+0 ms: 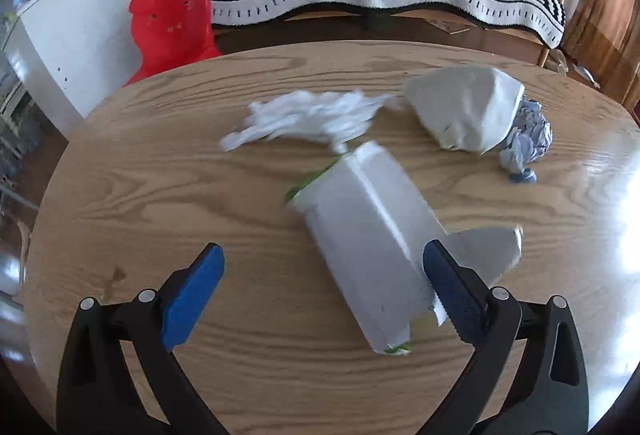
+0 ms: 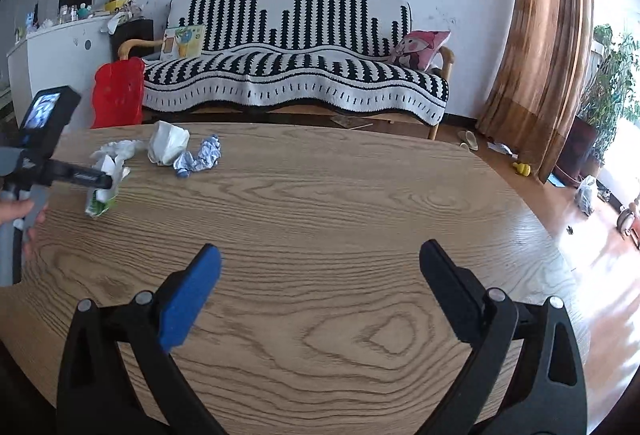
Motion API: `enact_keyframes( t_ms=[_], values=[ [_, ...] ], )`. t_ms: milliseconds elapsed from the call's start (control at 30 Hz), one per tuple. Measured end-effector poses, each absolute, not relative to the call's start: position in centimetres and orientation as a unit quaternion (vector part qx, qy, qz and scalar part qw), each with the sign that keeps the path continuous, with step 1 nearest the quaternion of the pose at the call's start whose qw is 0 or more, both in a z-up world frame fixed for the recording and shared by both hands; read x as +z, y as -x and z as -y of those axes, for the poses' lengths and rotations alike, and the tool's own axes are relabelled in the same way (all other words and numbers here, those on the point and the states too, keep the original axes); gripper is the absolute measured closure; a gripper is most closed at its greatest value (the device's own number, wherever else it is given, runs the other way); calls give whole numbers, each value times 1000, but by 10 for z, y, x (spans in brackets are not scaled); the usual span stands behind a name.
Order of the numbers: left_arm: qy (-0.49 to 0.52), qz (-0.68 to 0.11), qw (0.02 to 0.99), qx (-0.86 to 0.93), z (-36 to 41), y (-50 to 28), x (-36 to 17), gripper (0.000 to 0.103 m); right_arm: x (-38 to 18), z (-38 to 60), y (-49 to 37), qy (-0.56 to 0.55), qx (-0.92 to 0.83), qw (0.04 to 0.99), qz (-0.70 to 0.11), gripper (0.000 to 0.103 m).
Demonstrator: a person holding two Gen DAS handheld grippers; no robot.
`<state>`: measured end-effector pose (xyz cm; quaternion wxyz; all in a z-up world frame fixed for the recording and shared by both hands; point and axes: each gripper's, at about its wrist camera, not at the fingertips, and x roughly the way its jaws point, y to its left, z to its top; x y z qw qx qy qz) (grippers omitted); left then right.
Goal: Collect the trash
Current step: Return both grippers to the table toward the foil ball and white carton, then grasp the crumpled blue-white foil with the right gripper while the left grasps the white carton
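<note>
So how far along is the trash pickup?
Barely started. Nothing looks collected. The open left gripper is around the flattened carton; the right gripper is open and idle. White plastic wrap, crumpled paper and blue wrapper remain on the table.

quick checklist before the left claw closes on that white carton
1. Left claw open: ok, jaws spread wide.
2. Flattened white carton with green print between the fingers: not ok, it lies against the right finger, off centre.
3. Carton free of other trash: ok, the crumpled white plastic wrap only nears its far end.
4. Right claw out of the way: ok, open over bare round wooden table.
5. Trash container located: cannot tell.
</note>
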<state>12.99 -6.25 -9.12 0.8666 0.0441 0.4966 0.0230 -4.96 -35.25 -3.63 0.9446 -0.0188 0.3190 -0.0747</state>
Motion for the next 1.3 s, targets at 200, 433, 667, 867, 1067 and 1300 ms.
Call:
enact_keyframes(
  t_ms=[200,433,667,867,1067,1300],
  values=[
    [-12,-499,866,10,51,-128,-105,6,-37,347,48,18,-68,938,-339,7],
    [33,-504,863,8,41,-141,-107,6,-45,334,-18,-80,-5,912,-401,7],
    [66,-496,866,1,35,-148,-101,6,-45,288,-115,-63,-19,916,-397,7],
    [47,-493,869,-7,47,-159,-105,6,-70,270,-196,-68,-59,892,-444,7],
    [26,-490,872,-12,40,-166,-114,6,-105,255,-221,-59,-34,882,-467,38],
    [51,-473,875,-96,36,-164,-106,60,-112,260,-198,-55,29,887,-457,80]
  ],
)
